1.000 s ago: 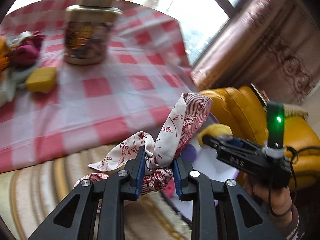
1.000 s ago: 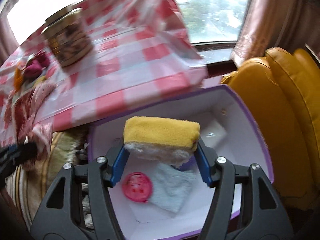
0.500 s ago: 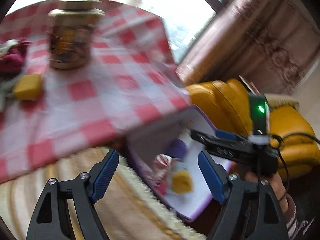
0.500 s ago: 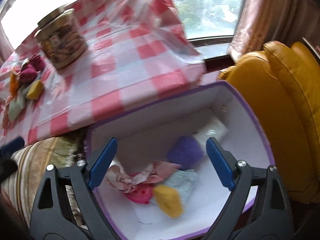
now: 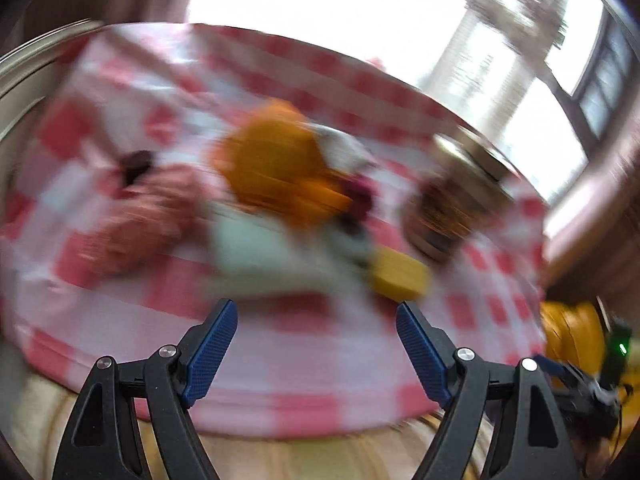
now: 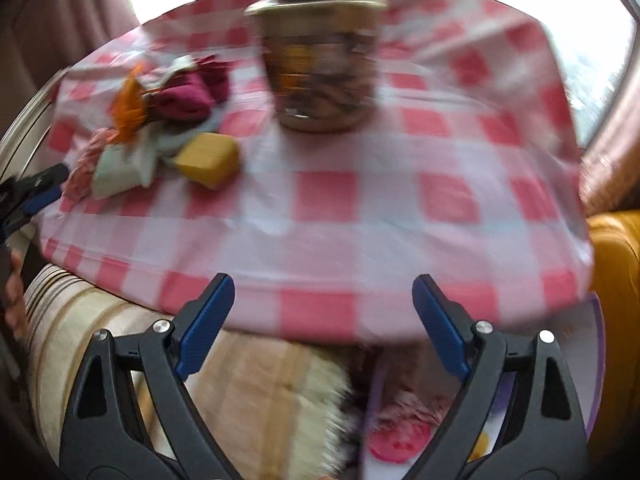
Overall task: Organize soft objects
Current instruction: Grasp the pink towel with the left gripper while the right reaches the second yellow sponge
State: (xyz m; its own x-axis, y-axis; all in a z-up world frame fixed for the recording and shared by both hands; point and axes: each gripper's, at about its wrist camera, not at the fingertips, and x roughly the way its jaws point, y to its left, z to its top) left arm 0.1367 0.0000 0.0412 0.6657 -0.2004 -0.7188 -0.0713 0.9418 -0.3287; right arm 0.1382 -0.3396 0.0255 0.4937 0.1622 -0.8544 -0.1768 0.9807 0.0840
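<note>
Both views are motion-blurred. My left gripper [image 5: 316,320] is open and empty, facing a pile of soft things on the checked table: an orange piece [image 5: 276,164], a pale green cloth [image 5: 256,252], a pink knit piece [image 5: 136,220] and a yellow sponge [image 5: 398,274]. My right gripper [image 6: 323,304] is open and empty at the table's front edge. It sees the yellow sponge [image 6: 208,159], a maroon cloth [image 6: 188,92] and the pale green cloth [image 6: 120,168] at the left. The purple-rimmed box [image 6: 598,344] is below it at the lower right, with a pink round thing [image 6: 394,442] and a patterned scarf [image 6: 404,410] inside.
A large lidded jar [image 6: 324,60] stands mid-table; it also shows in the left wrist view [image 5: 452,208]. A striped rug [image 6: 248,380] lies under the table's front edge. A yellow armchair [image 6: 616,264] is at the right. The red-and-white tablecloth [image 6: 360,216] hangs over the table edge.
The left gripper let the patterned scarf go into the box and the right let its yellow sponge go there. Both opened, then swung up and left toward the table.
</note>
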